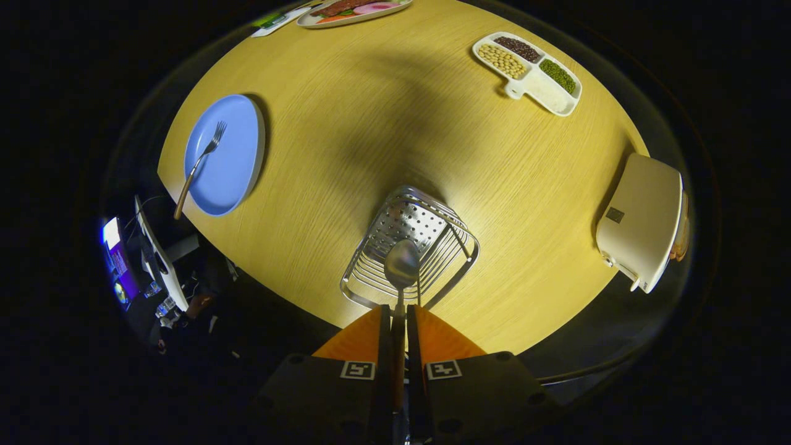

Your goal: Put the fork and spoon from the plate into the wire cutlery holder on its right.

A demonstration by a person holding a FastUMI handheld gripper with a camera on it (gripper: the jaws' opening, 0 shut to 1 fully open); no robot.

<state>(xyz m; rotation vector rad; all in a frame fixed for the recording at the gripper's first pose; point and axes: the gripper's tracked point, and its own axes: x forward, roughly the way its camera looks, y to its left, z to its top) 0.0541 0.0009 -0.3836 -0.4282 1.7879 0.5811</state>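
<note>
My gripper is shut on the handle of a spoon. The spoon's metal bowl points ahead of the fingers and hangs over the open top of the wire cutlery holder, which stands on the round wooden table. Far to the left of the holder lies a blue plate at the table's edge. A fork with a wooden handle rests on the plate, tines away from me, its handle sticking out past the plate's near rim.
A white divided dish with beans and grains sits at the far right. A white appliance stands at the right edge. A platter of food lies at the far side. Equipment and a lit screen are below the table's left edge.
</note>
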